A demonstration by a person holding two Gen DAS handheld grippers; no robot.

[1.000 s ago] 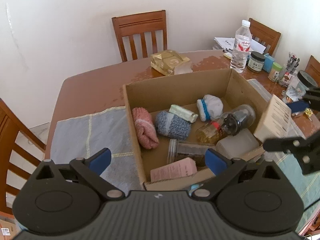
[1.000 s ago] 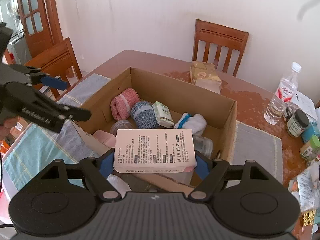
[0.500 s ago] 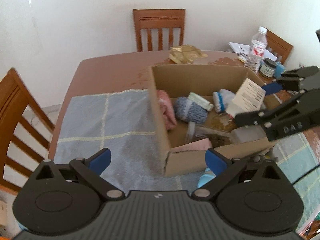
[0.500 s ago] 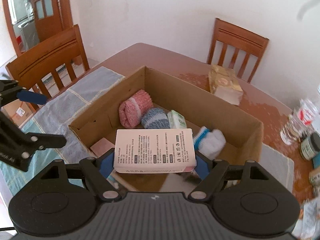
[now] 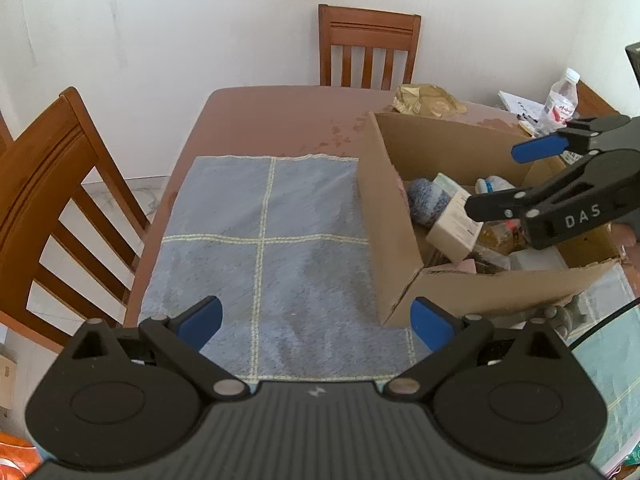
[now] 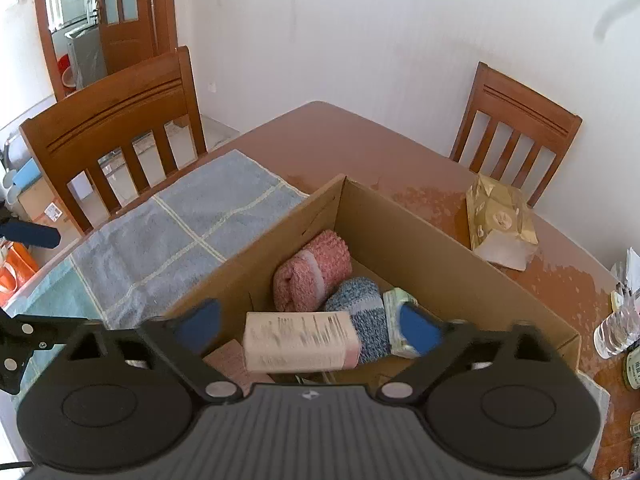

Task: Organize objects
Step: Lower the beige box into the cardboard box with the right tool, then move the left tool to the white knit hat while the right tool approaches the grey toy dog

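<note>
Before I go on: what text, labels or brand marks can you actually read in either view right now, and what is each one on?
"DAS": white letters on the right gripper, seen from the left wrist.
White carton between the opening jaws: printed lines, too blurred to read.
Water bottle: red label, too small to read.
Gold packet: round emblem, unreadable.

Soft even daylight, white wall [image 5: 160, 40] bright, fisheye bending and dark corners at the edges, motion-blurred white box [image 6: 300, 340] lower centre

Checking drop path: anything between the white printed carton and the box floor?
Yes. White printed carton sits between the right claw's opening jaws, above a pink packet in the open cardboard box.
</note>
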